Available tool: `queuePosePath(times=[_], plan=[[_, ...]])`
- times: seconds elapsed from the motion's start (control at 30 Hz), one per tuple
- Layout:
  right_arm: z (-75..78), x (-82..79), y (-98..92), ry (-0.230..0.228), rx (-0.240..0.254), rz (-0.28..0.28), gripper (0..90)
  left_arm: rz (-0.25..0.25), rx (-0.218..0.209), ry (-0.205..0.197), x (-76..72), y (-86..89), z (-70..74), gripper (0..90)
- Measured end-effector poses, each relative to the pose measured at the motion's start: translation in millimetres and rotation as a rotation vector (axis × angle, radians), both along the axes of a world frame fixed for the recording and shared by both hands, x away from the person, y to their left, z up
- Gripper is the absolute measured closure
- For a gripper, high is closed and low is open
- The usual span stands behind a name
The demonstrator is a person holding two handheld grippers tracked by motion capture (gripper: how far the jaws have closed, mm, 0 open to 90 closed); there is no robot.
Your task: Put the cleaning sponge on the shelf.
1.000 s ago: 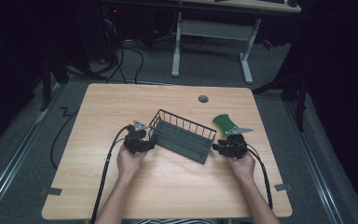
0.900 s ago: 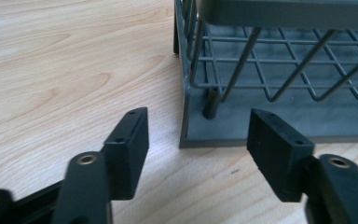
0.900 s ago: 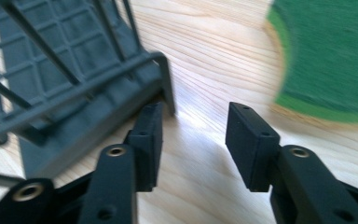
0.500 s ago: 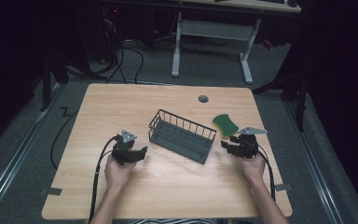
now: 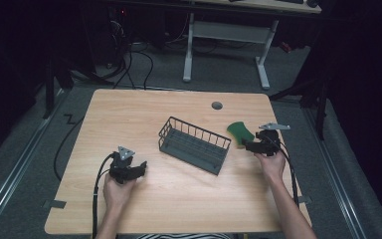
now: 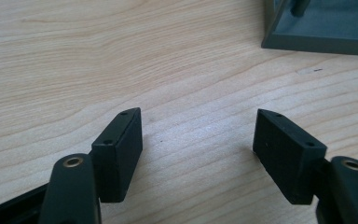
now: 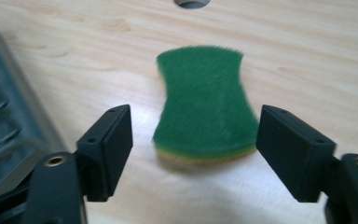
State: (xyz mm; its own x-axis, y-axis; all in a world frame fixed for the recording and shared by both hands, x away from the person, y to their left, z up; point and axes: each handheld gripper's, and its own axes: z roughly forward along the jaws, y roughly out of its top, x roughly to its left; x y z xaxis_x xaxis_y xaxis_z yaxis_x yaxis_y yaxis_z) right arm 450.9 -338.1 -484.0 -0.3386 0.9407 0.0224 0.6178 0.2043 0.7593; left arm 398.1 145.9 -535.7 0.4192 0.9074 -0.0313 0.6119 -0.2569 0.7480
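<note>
Dim room w/ wooden table (image 5: 179, 199), grey wire rack (image 5: 194, 144) mid-table as landmark, green sponge (image 5: 240, 133) flat just right of rack, right gripper (image 5: 249, 145) at sponge's near end, jaws just opened wide, pads prob. clear of it, left gripper (image 5: 140, 169) left of rack, well apart, jaws wide, empty.

Both claws are now off the wire basket (image 5: 195, 144), which each one flanked a second ago. The left claw (image 5: 138, 169) sits well clear of the basket's left end, nearer the person's edge of the counter (image 5: 129, 109), jaws spread over bare wood. The right claw (image 5: 247, 146) has drawn away to the basket's right; its jaws have just been opening and now point at the green sponge (image 5: 240, 133), not pressing it.
</note>
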Motion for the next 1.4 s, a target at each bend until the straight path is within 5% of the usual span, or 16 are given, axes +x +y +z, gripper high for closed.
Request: queuePosePath(times=[0.13, 0.27, 0.7, 1.07, 1.4], plan=[[1.6, 20.4, 5.0, 0.037, -0.046, 0.003, 21.7, -0.005, 0.021, -0.003, -0.5, -2.8, -0.4, 30.3], [-1.6, 28.9, 8.2, 0.025, -0.053, -0.001, 21.7, -0.007, 0.019, -0.002, -0.5, -2.8, -0.4, 29.8], [-18.6, 67.7, 27.8, 0.136, -0.122, 0.012, 14.9, -0.004, 0.02, -0.002, -0.7, -3.2, -0.4, 29.7], [-30.0, 74.0, 25.9, 0.202, -0.132, 0.009, 24.8, -0.004, 0.02, -0.002, -0.7, -3.1, -0.4, 29.7], [-28.3, 72.0, 24.1, 0.202, -0.149, 0.023, 28.9, -0.003, 0.02, -0.002, -0.7, -3.1, -0.4, 29.7]])
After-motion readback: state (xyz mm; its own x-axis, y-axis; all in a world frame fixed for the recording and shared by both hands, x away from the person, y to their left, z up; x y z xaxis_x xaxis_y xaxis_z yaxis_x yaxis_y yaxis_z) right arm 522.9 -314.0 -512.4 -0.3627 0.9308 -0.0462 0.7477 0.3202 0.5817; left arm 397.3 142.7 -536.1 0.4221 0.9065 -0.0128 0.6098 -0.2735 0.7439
